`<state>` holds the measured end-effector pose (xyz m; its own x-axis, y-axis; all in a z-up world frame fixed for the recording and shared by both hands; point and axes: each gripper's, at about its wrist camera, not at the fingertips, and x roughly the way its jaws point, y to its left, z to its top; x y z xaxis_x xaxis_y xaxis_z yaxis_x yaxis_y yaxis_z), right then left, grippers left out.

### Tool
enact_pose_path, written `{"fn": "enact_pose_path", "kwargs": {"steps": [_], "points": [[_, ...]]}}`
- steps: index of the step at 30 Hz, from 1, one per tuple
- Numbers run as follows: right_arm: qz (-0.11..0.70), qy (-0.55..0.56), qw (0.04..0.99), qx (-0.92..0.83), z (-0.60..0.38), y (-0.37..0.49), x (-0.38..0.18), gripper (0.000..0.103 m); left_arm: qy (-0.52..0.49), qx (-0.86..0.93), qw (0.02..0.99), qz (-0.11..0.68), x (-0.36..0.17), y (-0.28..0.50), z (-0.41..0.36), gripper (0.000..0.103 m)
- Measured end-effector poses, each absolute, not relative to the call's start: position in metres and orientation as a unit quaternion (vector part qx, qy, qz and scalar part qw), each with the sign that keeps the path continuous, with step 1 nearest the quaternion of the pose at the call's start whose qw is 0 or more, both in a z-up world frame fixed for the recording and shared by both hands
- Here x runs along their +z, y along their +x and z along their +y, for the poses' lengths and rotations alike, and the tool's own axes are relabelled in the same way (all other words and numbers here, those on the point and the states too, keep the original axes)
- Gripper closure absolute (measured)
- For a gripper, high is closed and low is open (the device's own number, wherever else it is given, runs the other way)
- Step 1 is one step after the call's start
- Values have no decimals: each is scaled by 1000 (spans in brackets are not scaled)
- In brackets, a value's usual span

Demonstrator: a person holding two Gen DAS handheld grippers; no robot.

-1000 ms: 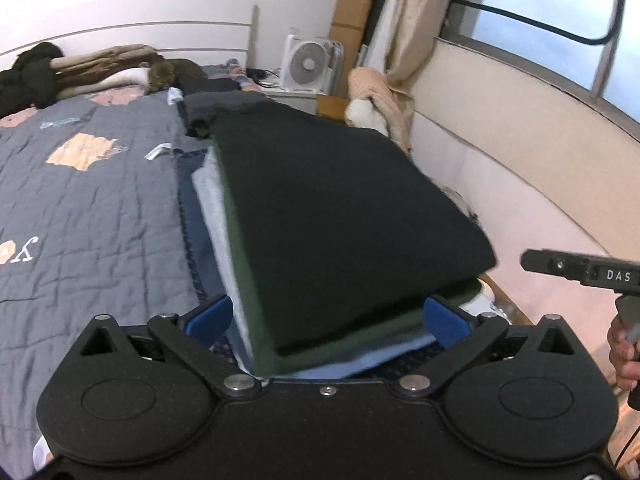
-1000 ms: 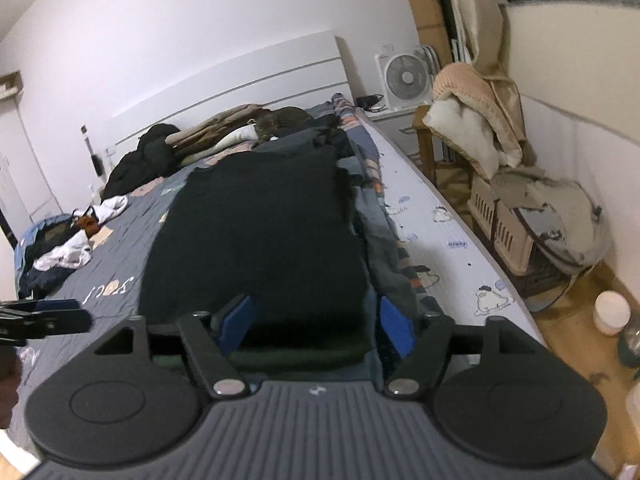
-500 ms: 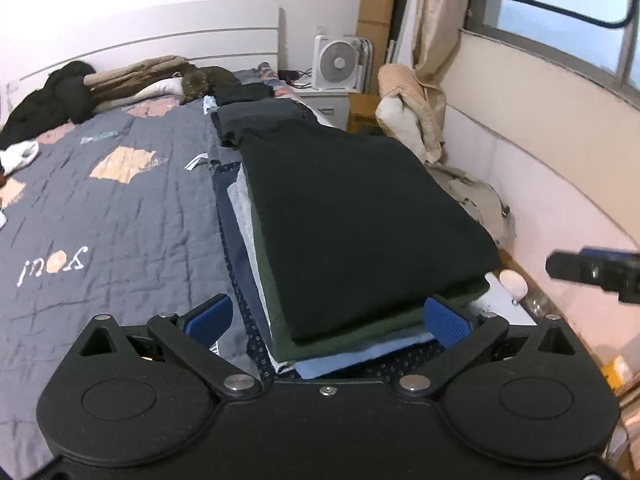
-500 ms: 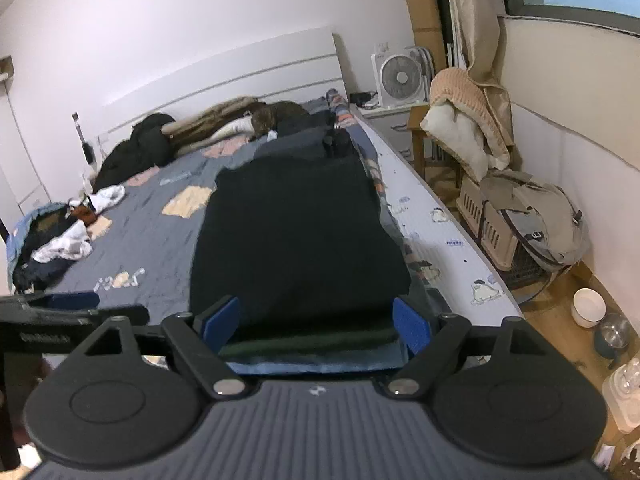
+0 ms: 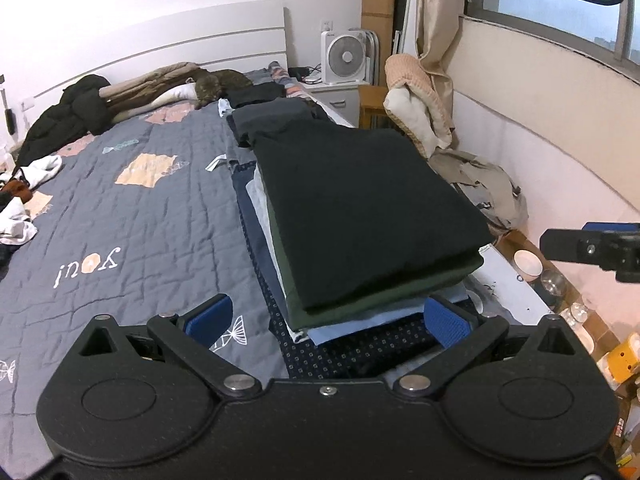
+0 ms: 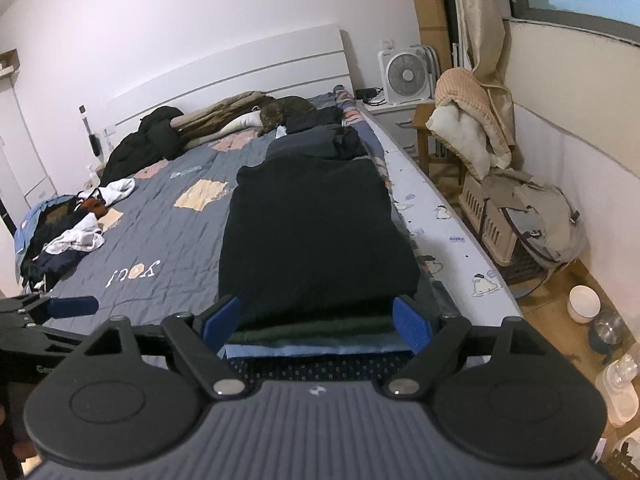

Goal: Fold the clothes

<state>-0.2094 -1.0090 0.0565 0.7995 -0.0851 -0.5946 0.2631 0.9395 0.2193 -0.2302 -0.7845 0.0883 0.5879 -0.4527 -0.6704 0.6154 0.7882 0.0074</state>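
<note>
A stack of folded clothes lies along the right side of the bed. A black garment is on top, with dark green, light blue and dotted navy layers under it. My left gripper is open at the stack's near end and holds nothing. My right gripper is also open and empty, facing the same stack from its near end. The right gripper shows at the right edge of the left wrist view. The left gripper shows low on the left of the right wrist view.
The grey quilt covers the bed. Loose unfolded clothes lie at its left edge, and dark jackets and a cat by the headboard. Right of the bed are a fan, a draped chair, a backpack and floor bowls.
Both grippers have drawn back and up from the stack, so more of the bed and floor shows. Both stayed open. The stack has not moved.
</note>
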Motion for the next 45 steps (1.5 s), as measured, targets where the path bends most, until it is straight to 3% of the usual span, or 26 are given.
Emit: {"fn": "enact_pose_path", "kwargs": {"steps": [18, 45], "points": [[315, 119, 938, -86, -1006, -223, 81, 19, 130, -292, 890, 325, 123, -257, -785, 0], [328, 120, 934, -78, -1005, -230, 78, 19, 139, -300, 877, 349, 107, -267, -786, 0]]}}
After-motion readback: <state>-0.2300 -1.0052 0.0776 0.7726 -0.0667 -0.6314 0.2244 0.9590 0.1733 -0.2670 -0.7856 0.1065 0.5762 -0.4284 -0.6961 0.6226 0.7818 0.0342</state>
